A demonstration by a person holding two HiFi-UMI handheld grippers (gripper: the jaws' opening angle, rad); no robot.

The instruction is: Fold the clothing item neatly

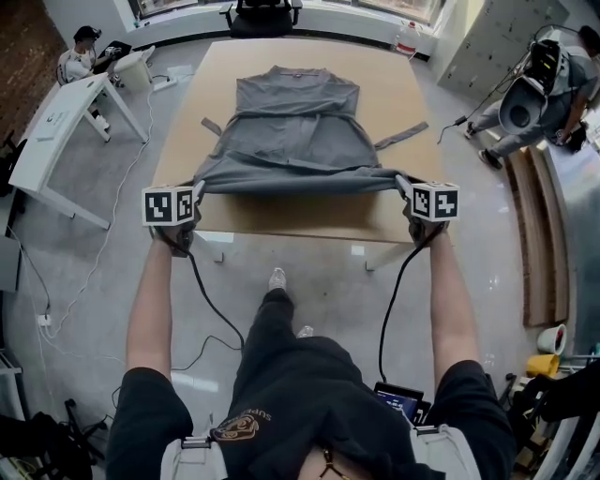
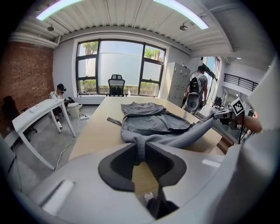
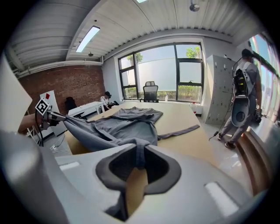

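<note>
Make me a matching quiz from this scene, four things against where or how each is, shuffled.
1 grey garment
2 office chair
3 white desk
4 right gripper

A beyond the wooden table's far end
B shut on a hem corner
C spread on the table, near hem held up
D on the floor, head view's left

Pairs: 1-C, 2-A, 3-D, 4-B

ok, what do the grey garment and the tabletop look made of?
Garment: soft woven or knit cloth, grey, matte; it drapes, creases and bunches into folds at the lifted hem. Fibre can't be told. Tabletop: looks like wood or wood-look laminate, pale tan, smooth, low sheen; no grain is clear enough to say which.
</note>
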